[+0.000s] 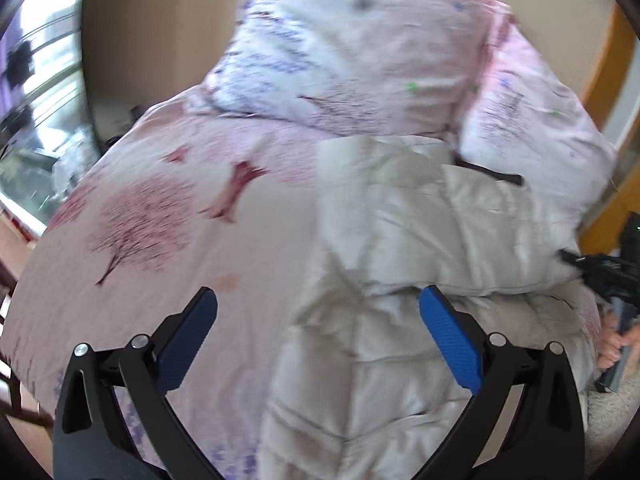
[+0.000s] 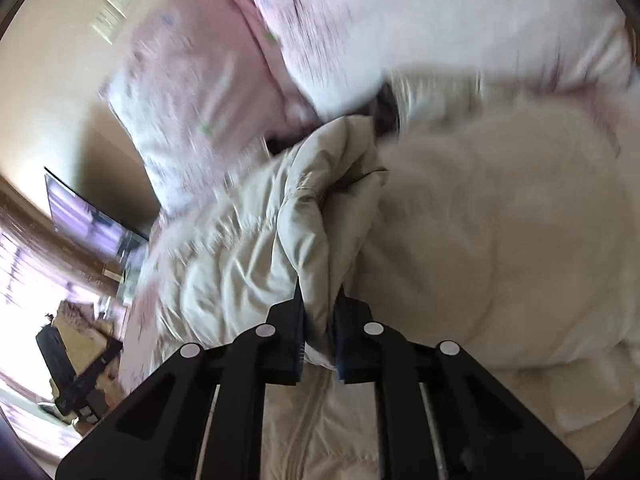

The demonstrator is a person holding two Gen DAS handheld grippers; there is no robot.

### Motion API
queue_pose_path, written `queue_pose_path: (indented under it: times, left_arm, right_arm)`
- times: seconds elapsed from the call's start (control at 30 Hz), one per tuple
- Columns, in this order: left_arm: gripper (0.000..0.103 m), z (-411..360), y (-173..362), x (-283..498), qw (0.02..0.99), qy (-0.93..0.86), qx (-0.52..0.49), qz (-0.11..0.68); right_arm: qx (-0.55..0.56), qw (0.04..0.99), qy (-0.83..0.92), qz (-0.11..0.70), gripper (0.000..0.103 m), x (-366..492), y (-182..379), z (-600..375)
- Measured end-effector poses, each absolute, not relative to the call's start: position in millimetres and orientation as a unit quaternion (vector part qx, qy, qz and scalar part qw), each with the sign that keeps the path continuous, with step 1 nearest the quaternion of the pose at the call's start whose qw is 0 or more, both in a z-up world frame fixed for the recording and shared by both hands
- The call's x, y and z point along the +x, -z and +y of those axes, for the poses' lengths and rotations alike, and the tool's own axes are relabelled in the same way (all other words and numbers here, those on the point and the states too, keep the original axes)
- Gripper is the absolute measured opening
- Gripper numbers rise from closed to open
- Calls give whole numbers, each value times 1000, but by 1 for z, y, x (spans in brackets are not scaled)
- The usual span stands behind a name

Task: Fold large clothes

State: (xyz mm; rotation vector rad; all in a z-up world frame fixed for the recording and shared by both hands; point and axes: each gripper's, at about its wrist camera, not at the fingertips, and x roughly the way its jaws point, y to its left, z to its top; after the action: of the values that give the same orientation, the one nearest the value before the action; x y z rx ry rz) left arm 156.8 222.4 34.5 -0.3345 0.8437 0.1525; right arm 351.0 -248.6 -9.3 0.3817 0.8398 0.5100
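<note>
Left gripper (image 1: 318,304): near edge of its own view, jaws spread wide, blue pads (image 1: 450,338) bare, nothing between them; it hangs above the coat's left margin.
Right gripper (image 2: 320,300): jaws pressed together on a bunched fold of the coat, fabric rising up and away from the pinch; also visible at the right edge of the left wrist view, held in a hand (image 1: 618,346).
Coat (image 1: 404,280): pale beige quilted puffer, lying on the bed on the right half of the left wrist view, running from near to far, rumpled, upper layer folded over the lower; a zipper line shows near the right gripper's base.
Bedspread (image 1: 168,220): pink with tree print, under the coat, bare to the left of it.
Pillows (image 1: 352,48): two, pink and white print, at the far end of the bed, beyond the coat; the right one touches the coat's far end.
Window (image 1: 44,80): far left, bright; detail blurred.
</note>
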Motion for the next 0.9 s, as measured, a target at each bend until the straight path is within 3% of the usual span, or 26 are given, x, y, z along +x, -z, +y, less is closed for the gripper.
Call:
queue_pose_path:
  times: [0.1, 0.3, 0.43, 0.53, 0.6, 0.67, 0.9]
  left_arm:
    - [101, 233, -28, 155, 891, -84, -175, 410]
    - [101, 229, -23, 151, 907, -61, -163, 384]
    - [101, 219, -23, 154, 906, -51, -125, 402]
    - [101, 221, -19, 154, 898, -52, -130, 417]
    - [101, 221, -17, 155, 897, -51, -133, 419]
    - [101, 221, -15, 156, 893, -49, -136, 425]
    - [101, 219, -11, 153, 890, -53, -133, 433]
  right_arm:
    - [185, 877, -212, 390, 11, 349, 5, -258]
    - [171, 849, -154, 476, 17, 365, 53, -257]
    - [152, 870, -125, 453, 50, 352, 29, -261]
    - [142, 902, -115, 391, 49, 333, 6, -268]
    - [133, 909, -138, 370, 43, 327, -3, -267]
    - [115, 903, -167, 380, 32, 331, -6, -259]
    - [82, 867, -155, 466, 22, 358, 34, -234]
